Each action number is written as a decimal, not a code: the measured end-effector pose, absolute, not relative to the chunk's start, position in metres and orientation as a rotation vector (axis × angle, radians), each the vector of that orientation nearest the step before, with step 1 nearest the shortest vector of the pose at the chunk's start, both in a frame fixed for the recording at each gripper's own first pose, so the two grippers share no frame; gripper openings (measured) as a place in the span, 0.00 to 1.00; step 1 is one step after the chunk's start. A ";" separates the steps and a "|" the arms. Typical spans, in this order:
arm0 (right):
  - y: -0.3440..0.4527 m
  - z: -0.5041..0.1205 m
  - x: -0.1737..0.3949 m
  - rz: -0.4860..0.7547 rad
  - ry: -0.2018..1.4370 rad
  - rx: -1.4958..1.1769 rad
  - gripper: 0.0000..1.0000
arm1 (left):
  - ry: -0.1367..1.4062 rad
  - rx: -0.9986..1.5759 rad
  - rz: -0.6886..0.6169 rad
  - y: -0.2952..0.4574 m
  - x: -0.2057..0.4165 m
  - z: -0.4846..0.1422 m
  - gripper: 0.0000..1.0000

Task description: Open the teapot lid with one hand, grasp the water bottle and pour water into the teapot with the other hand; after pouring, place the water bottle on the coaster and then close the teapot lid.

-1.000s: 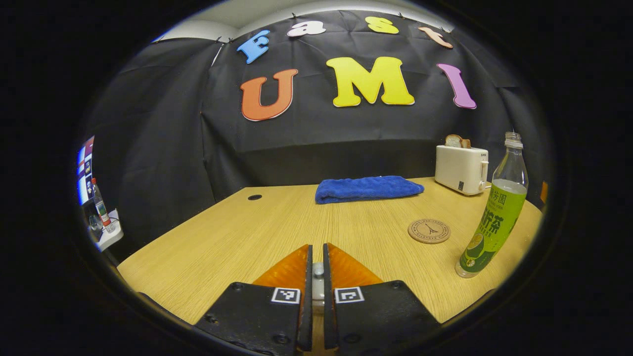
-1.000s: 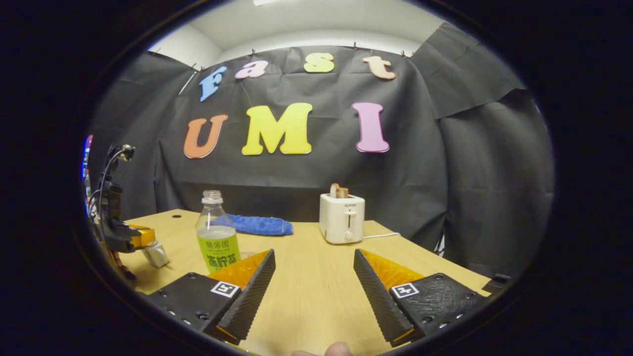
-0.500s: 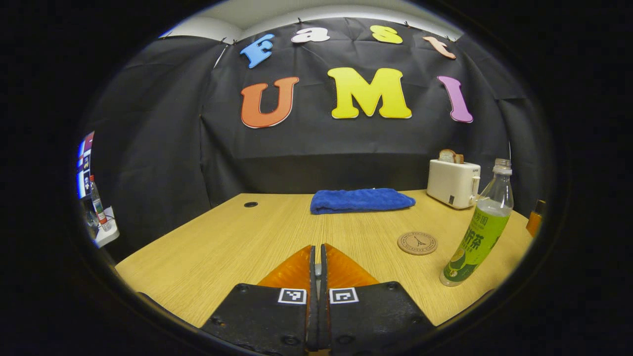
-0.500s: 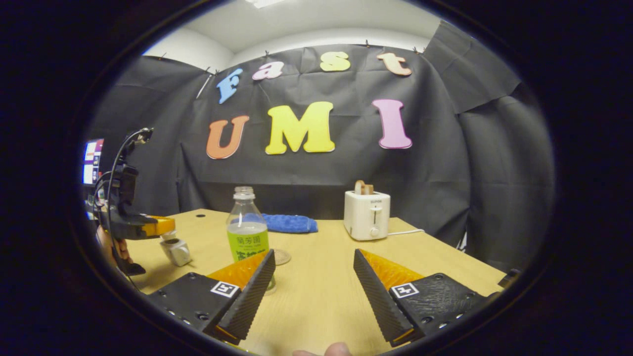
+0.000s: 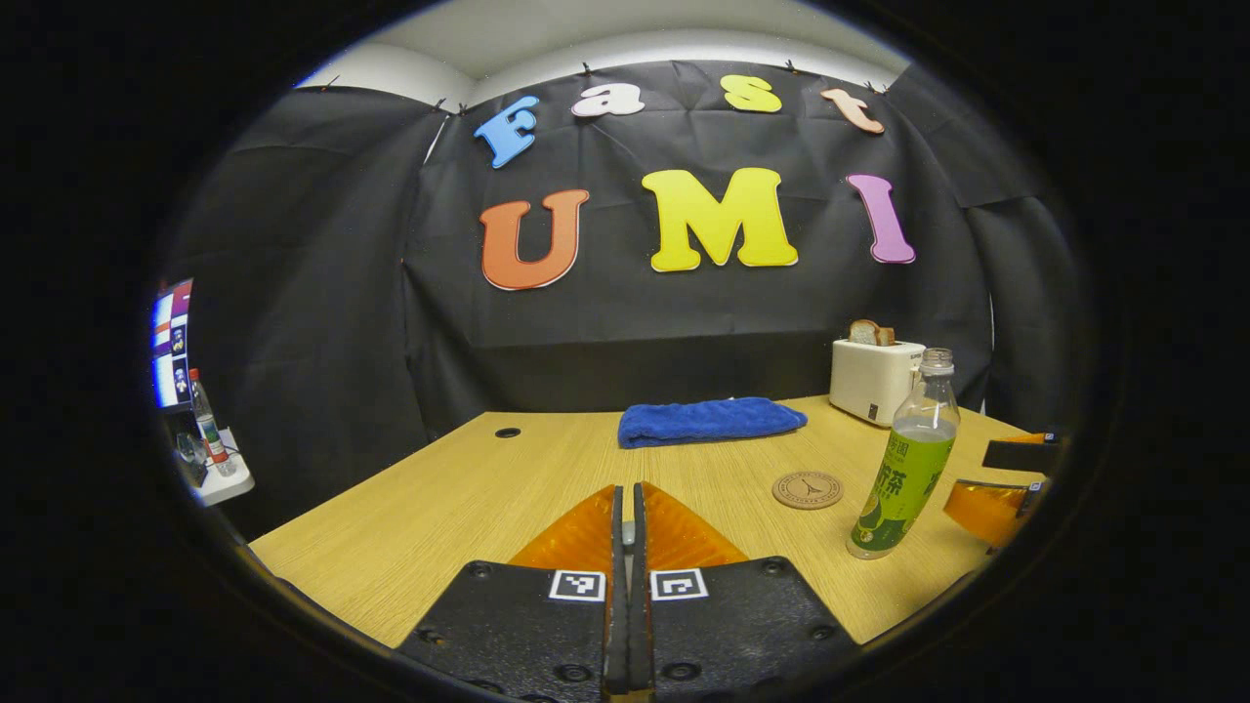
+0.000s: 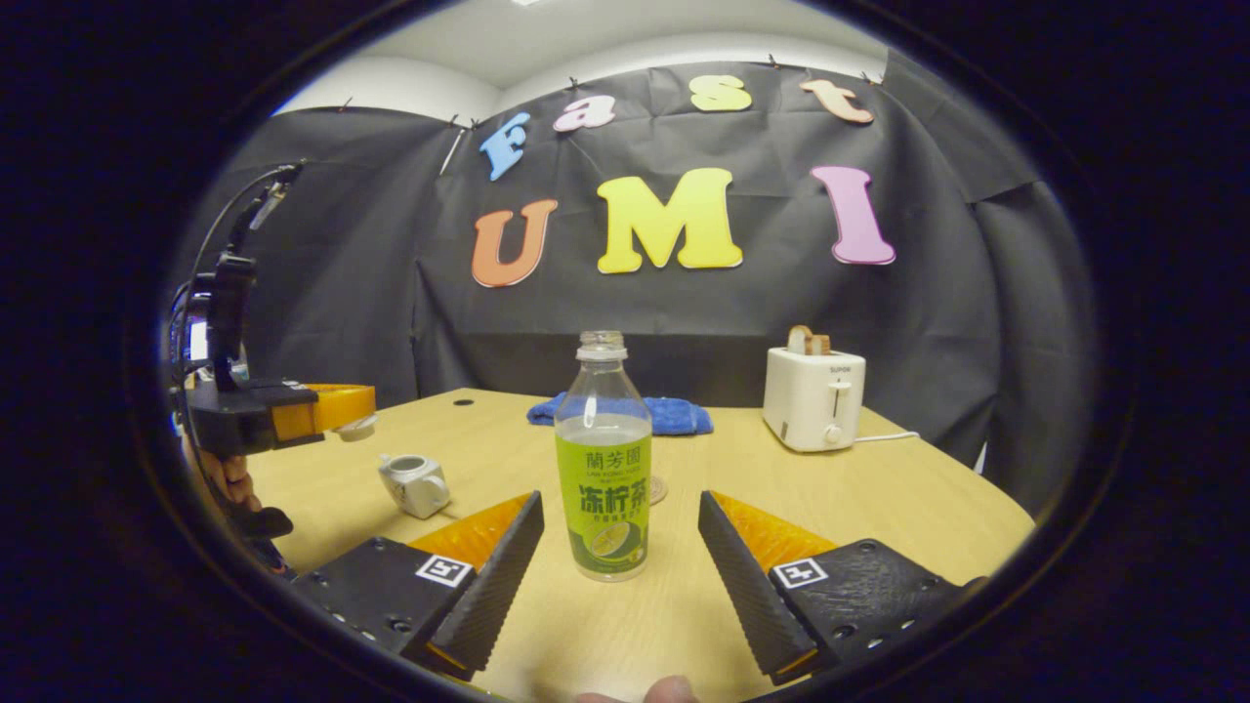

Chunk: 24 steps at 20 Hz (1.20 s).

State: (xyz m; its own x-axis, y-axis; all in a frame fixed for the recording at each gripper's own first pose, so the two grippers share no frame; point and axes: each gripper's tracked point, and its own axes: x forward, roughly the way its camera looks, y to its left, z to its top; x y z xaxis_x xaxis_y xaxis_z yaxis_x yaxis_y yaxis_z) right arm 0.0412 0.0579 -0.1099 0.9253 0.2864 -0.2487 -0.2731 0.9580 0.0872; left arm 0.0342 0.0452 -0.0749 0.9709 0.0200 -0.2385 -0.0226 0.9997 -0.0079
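My left gripper (image 5: 628, 547) carries two broad black plates with a rough cast finish, each bearing a small square black-and-white marker and dark round screws near the edges. On my right gripper (image 6: 617, 561) the fingers (image 6: 493, 586) show ribbed, sawtooth inner faces, with the same kind of square marker and screws on their black plates. Seen from the right gripper view, the left gripper's body is a black block with a dark upright mast and thin cables looping off its top.

Wooden table (image 6: 879, 498), water bottle (image 6: 603, 459), teapot (image 6: 415, 483), coaster (image 5: 808, 489), blue towel (image 5: 711, 421), toaster (image 6: 813, 398)
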 end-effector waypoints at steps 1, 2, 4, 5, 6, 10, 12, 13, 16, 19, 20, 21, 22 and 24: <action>0.063 -0.111 0.048 0.284 0.266 0.053 0.96 | 0.238 -0.014 0.026 0.048 0.031 -0.075 0.03; 0.069 -0.115 0.057 0.276 0.278 0.044 0.95 | 0.237 -0.018 0.033 0.051 0.028 -0.075 0.03; 0.075 -0.119 0.069 0.260 0.287 0.040 0.94 | 0.242 -0.022 0.047 0.056 0.026 -0.078 0.03; 0.077 -0.118 0.074 0.254 0.283 0.041 0.98 | 0.242 -0.025 0.051 0.059 0.024 -0.078 0.03; 0.079 -0.117 0.078 0.246 0.276 0.035 0.97 | 0.242 -0.029 0.055 0.061 0.023 -0.079 0.03; 0.082 -0.116 0.089 0.218 0.265 0.023 0.98 | 0.223 -0.069 0.062 0.063 0.027 -0.074 0.03; 0.083 -0.116 0.092 0.208 0.263 0.018 0.93 | 0.213 -0.075 0.058 0.064 0.029 -0.072 0.03; 0.083 -0.115 0.091 0.205 0.260 0.015 0.90 | 0.213 -0.074 0.055 0.065 0.029 -0.072 0.03; 0.089 -0.111 0.090 0.224 0.257 -0.017 0.77 | 0.220 -0.079 0.057 0.069 0.028 -0.076 0.03; 0.103 -0.109 0.087 0.289 0.260 -0.122 0.73 | 0.205 -0.103 0.052 0.074 0.027 -0.071 0.03; 0.113 -0.106 0.085 0.345 0.266 -0.188 0.73 | 0.190 -0.104 0.050 0.077 0.028 -0.068 0.03; 0.118 -0.102 0.083 0.377 0.265 -0.222 0.75 | 0.192 -0.104 0.052 0.080 0.028 -0.069 0.03; 0.122 -0.098 0.084 0.397 0.261 -0.264 0.71 | 0.199 -0.107 0.052 0.083 0.029 -0.072 0.03; 0.127 -0.095 0.091 0.423 0.258 -0.410 0.71 | 0.211 -0.121 0.050 0.091 0.026 -0.076 0.03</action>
